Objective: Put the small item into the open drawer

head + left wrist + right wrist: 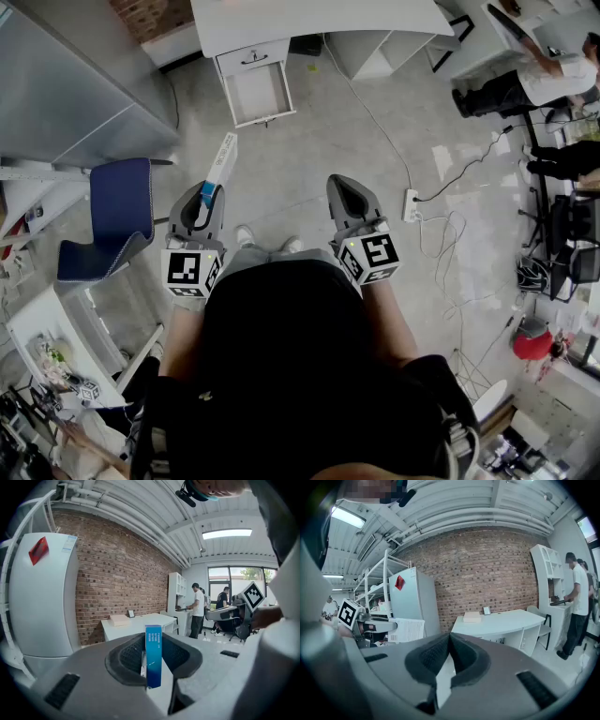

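One small item [221, 161], a slim blue-and-white box, stands clamped between the jaws of the left gripper [208, 190], its free end pointing toward the white desk [309, 19]. In the left gripper view the box [153, 656] sits upright between the two dark pads of that gripper [153, 644], which press on both of its sides.

The desk has one open drawer [256, 92], pulled out beneath one shut drawer front [253, 58] at the tabletop's left end. The box is well short of the drawer, out over the floor in front of the desk.

The right gripper [345, 183] hangs level with the left one, equally far from the desk. In its own view, the right gripper [449, 641] has its jaws pressed together with nothing between them. Two marker cubes show, one on each gripper [192, 270] [373, 255].

One flat pale box [472, 616] lies on the tabletop near the brick wall. One blue chair [117, 216] stands left of the desk, and one white power strip [411, 204] lies on the floor in front of the desk's right end. Right of the desk, two people [548, 82] seem to be there, though they are partly cut off.
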